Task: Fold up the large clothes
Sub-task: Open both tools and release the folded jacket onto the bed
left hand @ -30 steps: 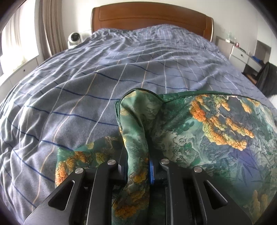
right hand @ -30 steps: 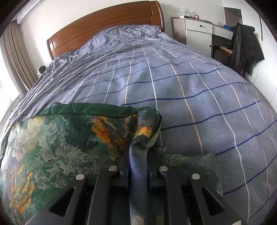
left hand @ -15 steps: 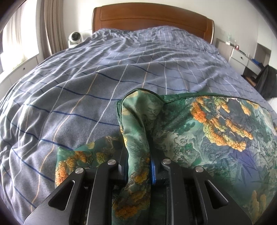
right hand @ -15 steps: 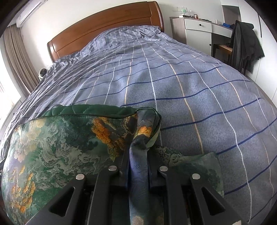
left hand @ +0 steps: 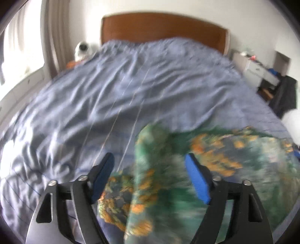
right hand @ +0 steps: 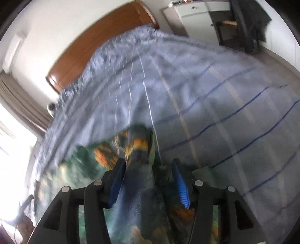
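A green garment with an orange and white landscape print (left hand: 215,169) lies on the blue checked bedspread (left hand: 131,90). Both views are blurred by motion. My left gripper (left hand: 150,167) is open, its blue pads (left hand: 196,180) spread wide either side of a bunched ridge of the garment. My right gripper (right hand: 148,169) is open too, with a fold of the same garment (right hand: 138,150) lying loose between its blue pads (right hand: 180,184). The right view is tilted.
The wooden headboard (left hand: 161,30) stands at the far end of the bed. A white camera (left hand: 82,48) sits at the far left beside curtains. A white dresser (right hand: 196,15) and a dark jacket on a chair (right hand: 249,22) stand to the right.
Both grippers were shut on folds of the garment; now both have opened and let it go. Both cameras have lifted and swung, the right one tilting.
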A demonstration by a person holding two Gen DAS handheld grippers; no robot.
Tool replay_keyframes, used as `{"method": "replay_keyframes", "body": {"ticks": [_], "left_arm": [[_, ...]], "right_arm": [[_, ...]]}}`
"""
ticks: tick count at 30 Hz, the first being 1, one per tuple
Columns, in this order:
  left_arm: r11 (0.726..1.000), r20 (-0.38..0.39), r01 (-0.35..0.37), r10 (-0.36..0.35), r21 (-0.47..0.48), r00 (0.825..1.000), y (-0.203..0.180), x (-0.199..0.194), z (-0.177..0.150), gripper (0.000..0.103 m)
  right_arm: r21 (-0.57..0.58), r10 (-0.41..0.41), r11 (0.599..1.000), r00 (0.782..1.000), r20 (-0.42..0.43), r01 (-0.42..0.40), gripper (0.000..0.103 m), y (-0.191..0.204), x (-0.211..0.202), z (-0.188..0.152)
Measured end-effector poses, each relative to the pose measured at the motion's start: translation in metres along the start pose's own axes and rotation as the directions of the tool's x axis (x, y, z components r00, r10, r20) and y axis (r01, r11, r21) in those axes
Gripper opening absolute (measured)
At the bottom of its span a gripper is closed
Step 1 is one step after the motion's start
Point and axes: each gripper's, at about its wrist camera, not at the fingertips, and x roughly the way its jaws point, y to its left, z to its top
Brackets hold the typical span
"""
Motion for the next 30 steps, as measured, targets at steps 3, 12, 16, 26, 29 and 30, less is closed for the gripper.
{"method": "replay_keyframes", "body": {"ticks": [3,12,16,26,29,30], "left_arm": [[0.991,0.027,0.109,-0.112,0.081,0.993,-0.045,-0.023,0.011,0.094],[0.963,-0.19,0.181,-0.143,0.201,0.971,-0.171,0.07,0.032,0.093],[0.942,-0.242,0.194,-0.128,0.273,0.962,-0.187,0.074,0.001,0.087],[0.896,-0.202,0.172,-0.095,0.41,0.975,-0.18,0.002,-0.076,0.089],[0.874,-0.183,0.172,-0.098,0.455,0.978,-0.182,-0.019,-0.1,0.09],[0.867,-0.188,0.184,-0.107,0.464,0.976,-0.183,-0.026,-0.109,0.09]], "right_arm": [[-0.018,0.036,0.999,0.997,0.075,-0.035,0.052,0.006,-0.043,0.006],[-0.062,0.189,0.981,0.981,0.042,-0.186,0.052,0.026,-0.122,-0.062],[-0.06,0.251,0.966,0.968,-0.009,-0.251,0.053,0.021,-0.15,-0.116],[-0.058,0.162,0.985,0.987,-0.022,-0.163,0.053,0.0,-0.174,-0.193],[-0.045,0.128,0.991,0.992,-0.008,-0.128,0.053,-0.004,-0.174,-0.2],[-0.045,0.109,0.993,0.994,-0.006,-0.109,0.053,-0.005,-0.173,-0.201]]}}
